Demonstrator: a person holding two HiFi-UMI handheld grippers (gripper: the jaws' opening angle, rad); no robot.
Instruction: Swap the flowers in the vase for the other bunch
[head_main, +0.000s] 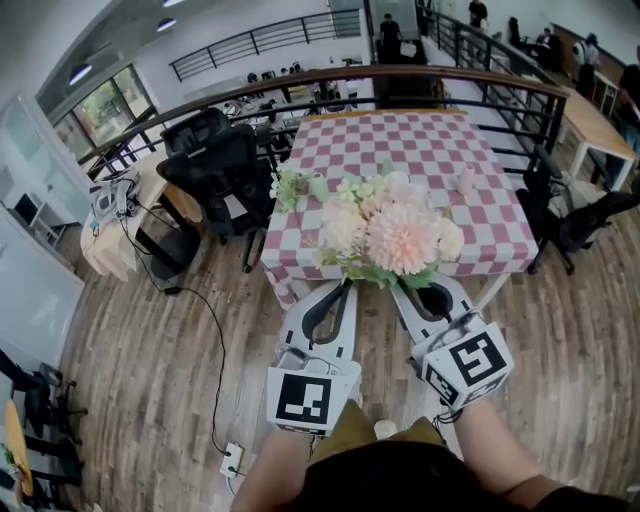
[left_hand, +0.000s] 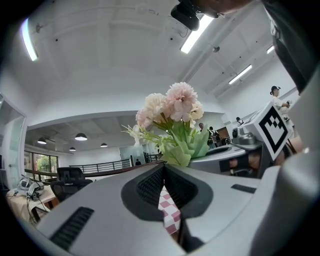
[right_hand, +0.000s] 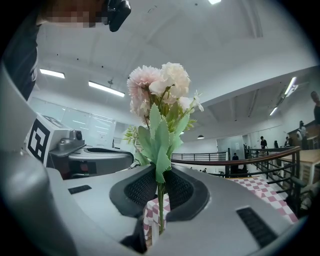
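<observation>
Over the near edge of the checked table (head_main: 480, 230) stands a bunch of pale pink and cream flowers (head_main: 395, 235), upright. My right gripper (head_main: 405, 285) is shut on its thin green stem (right_hand: 160, 200), the blooms (right_hand: 160, 87) rising above the jaws. Just left of it, my left gripper (head_main: 349, 285) is shut, its tips meeting with nothing between them (left_hand: 163, 167); the same bunch (left_hand: 172, 107) shows beyond them. A second, white and green bunch (head_main: 292, 185) lies at the table's left edge. A small pale pink object (head_main: 465, 181), perhaps the vase, stands at the right.
Black office chairs (head_main: 215, 165) stand left of the table, more chairs (head_main: 590, 220) to its right. A curved railing (head_main: 450, 75) runs behind. A cable and power strip (head_main: 232, 460) lie on the wooden floor at the lower left.
</observation>
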